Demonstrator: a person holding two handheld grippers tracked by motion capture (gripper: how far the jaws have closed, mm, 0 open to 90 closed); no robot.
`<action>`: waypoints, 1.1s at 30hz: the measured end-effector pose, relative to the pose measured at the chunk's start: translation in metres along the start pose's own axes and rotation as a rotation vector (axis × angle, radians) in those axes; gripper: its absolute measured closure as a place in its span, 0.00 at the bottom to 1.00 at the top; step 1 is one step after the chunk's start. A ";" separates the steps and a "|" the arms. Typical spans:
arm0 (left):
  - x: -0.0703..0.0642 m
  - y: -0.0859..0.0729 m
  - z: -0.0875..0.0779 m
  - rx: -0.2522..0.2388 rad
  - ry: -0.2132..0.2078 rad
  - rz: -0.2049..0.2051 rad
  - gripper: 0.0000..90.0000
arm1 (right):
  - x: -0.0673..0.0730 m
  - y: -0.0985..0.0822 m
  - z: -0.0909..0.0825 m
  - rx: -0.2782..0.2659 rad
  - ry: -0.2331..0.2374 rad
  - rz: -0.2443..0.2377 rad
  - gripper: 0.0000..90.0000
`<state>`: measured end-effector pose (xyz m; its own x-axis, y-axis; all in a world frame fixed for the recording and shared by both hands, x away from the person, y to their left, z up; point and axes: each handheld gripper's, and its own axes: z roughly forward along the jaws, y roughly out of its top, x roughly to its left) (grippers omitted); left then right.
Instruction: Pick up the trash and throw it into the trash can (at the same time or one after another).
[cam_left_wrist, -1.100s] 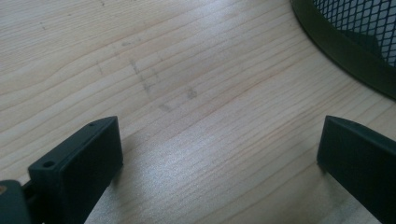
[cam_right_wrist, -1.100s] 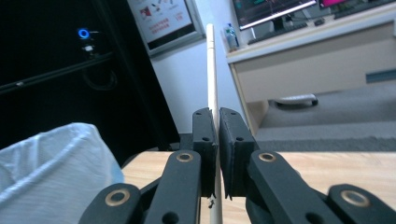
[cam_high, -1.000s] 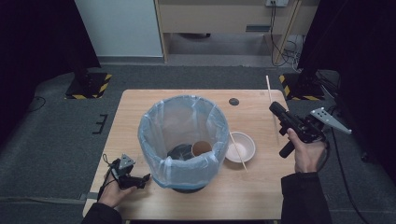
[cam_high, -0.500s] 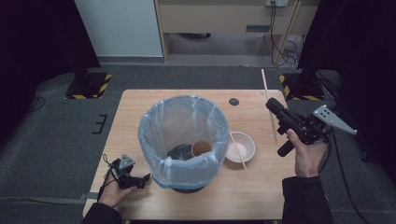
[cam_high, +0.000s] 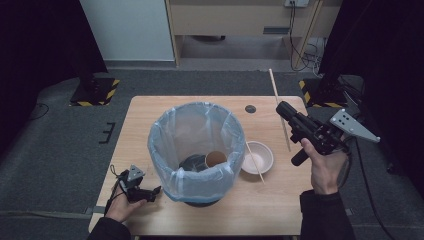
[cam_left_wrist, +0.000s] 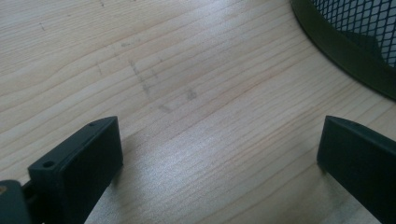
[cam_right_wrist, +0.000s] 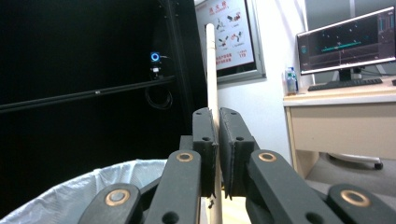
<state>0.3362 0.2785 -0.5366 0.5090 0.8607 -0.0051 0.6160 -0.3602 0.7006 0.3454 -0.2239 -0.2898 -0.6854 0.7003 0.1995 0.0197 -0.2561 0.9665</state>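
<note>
One wooden surface (cam_high: 150, 125) before you. One mesh bin (cam_high: 196, 145) with clear liner stands at centre; inside, one brown cup (cam_high: 216, 159) and one dark round item. One pale bowl (cam_high: 257, 157) just right of bin, one chopstick (cam_high: 254, 161) across it. Your right hand-held gripper (cam_high: 284, 111) raised over right edge, jaws closed on second chopstick (cam_right_wrist: 212, 93). Your left hand-held gripper (cam_high: 150, 192) rests low near bin base, jaws wide apart, holding nothing.
</note>
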 end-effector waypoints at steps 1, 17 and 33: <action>0.000 0.000 0.000 0.000 0.000 0.000 0.00 | 0.000 0.000 0.000 0.000 0.000 0.000 0.96; 0.000 0.000 0.000 0.000 0.000 0.000 0.00 | 0.020 0.006 0.023 -0.004 0.061 -0.011 0.96; 0.000 0.000 0.000 0.000 0.000 0.000 0.00 | 0.043 0.018 0.051 0.008 0.118 -0.034 0.96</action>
<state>0.3362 0.2785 -0.5366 0.5090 0.8608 -0.0053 0.6162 -0.3601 0.7005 0.3532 -0.1642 -0.2559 -0.7665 0.6251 0.1471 0.0006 -0.2284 0.9736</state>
